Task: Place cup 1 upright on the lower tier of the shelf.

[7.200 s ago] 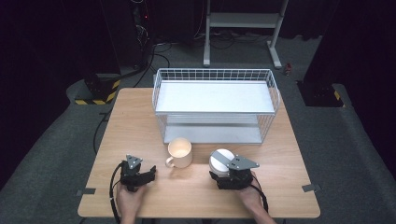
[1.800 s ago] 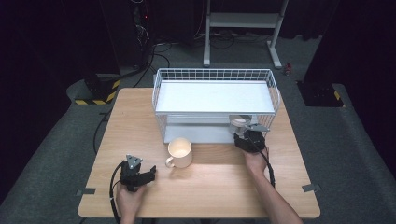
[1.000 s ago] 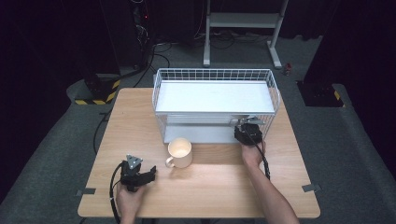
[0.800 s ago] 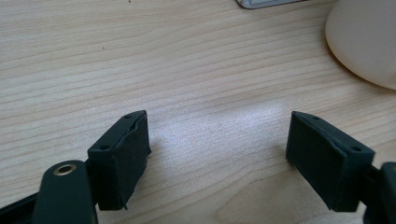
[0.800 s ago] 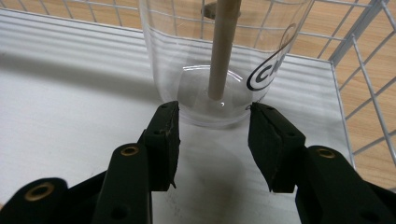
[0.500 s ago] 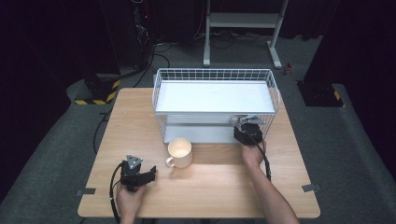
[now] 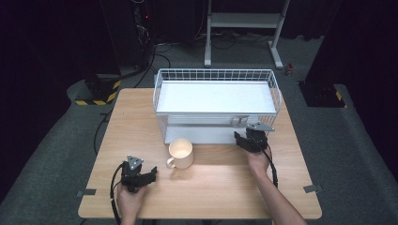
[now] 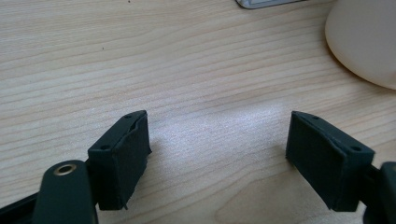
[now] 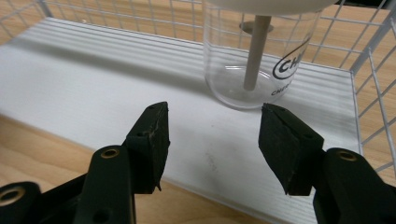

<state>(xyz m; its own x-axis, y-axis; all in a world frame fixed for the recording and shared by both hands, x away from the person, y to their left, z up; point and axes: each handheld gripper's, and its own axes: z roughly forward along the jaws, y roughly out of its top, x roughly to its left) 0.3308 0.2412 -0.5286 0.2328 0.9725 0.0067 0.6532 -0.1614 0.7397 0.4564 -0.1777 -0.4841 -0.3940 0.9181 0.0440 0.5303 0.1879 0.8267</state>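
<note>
Two black grippers: right gripper [image 9: 212,140] jaws have just been opening, empty, clear glass jar [image 9: 254,56] upper centre on white rack shelf [image 9: 93,93]; left gripper [image 8: 217,158] parted, empty, lower frame.

The high view looks forward and down from above my side of the counter [image 7: 141,117], far enough to take in the whole top, the wire rack [image 7: 216,101] at its far edge and the dark floor around it. My left tool [image 8: 217,158] carries a camera held low and close to the wood, facing the cream mug [image 8: 364,39]; that mug [image 7: 180,152] also shows from above. My right tool [image 9: 212,140] carries its camera close to the rack's lower shelf [image 9: 93,74], looking in at a clear glass [image 9: 259,60]; the high view shares that shelf [image 7: 202,133].
</note>
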